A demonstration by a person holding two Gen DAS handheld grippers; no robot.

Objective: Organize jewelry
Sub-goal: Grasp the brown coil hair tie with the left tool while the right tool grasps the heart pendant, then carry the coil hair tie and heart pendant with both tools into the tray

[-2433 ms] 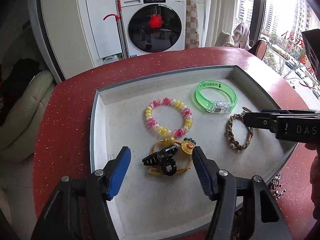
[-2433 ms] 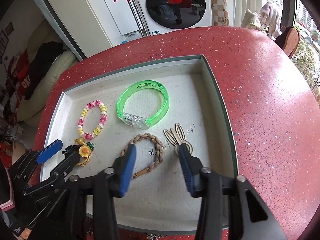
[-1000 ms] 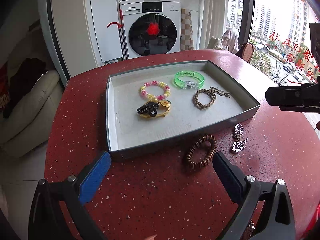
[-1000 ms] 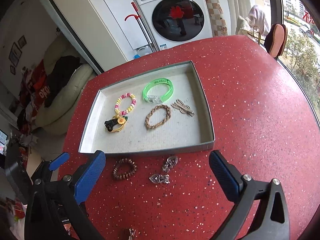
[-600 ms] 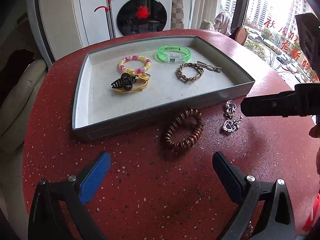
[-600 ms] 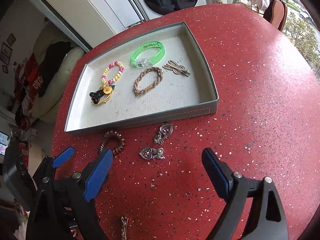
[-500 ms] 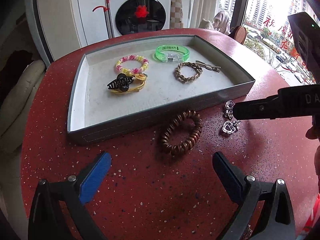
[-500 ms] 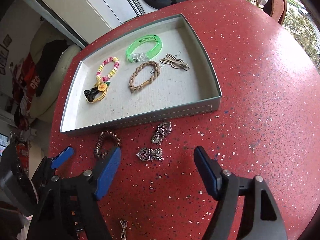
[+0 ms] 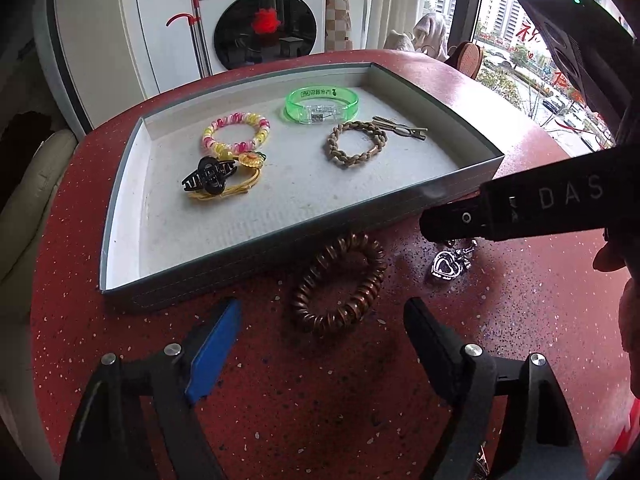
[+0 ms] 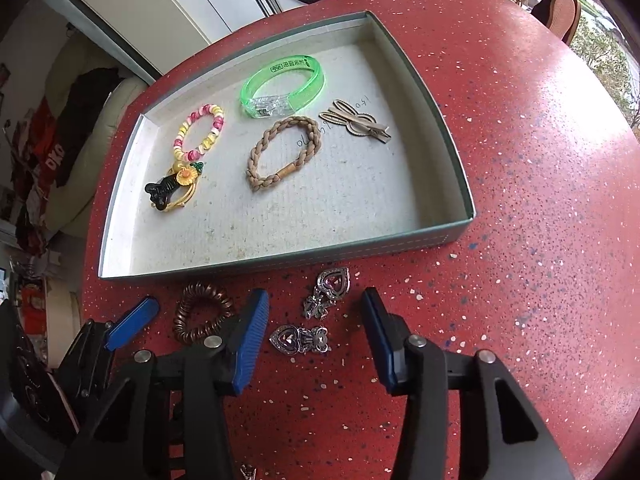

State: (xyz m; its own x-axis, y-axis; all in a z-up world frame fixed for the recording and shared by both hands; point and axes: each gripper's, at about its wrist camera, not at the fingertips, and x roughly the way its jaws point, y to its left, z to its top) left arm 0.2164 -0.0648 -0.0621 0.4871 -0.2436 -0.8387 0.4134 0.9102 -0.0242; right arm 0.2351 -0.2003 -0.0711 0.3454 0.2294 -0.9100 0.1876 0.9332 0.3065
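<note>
A grey tray (image 9: 280,226) (image 10: 280,258) on the red table holds a green bangle (image 9: 322,102) (image 10: 282,86), a pink-yellow bead bracelet (image 9: 236,134) (image 10: 200,132), a braided tan bracelet (image 9: 356,144) (image 10: 280,152), a black claw clip on a yellow flower tie (image 9: 212,178) (image 10: 170,190) and a tan hair clip (image 9: 400,128) (image 10: 356,120). Outside the tray lie a brown spiral hair tie (image 9: 338,282) (image 10: 200,312) and two silver heart clips (image 10: 300,338) (image 10: 328,290). My left gripper (image 9: 322,340) is open just before the hair tie. My right gripper (image 10: 314,332) is open around the nearer heart clip.
A washing machine (image 9: 260,20) and white cabinets stand beyond the table. A cream sofa (image 9: 24,184) is at the left. Another small metal piece (image 10: 248,472) lies at the table's near edge.
Both grippers have pulled back out of the tray, dropped toward the table in front of it, and narrowed. The left closed in on the spiral tie, the right on the heart clips.
</note>
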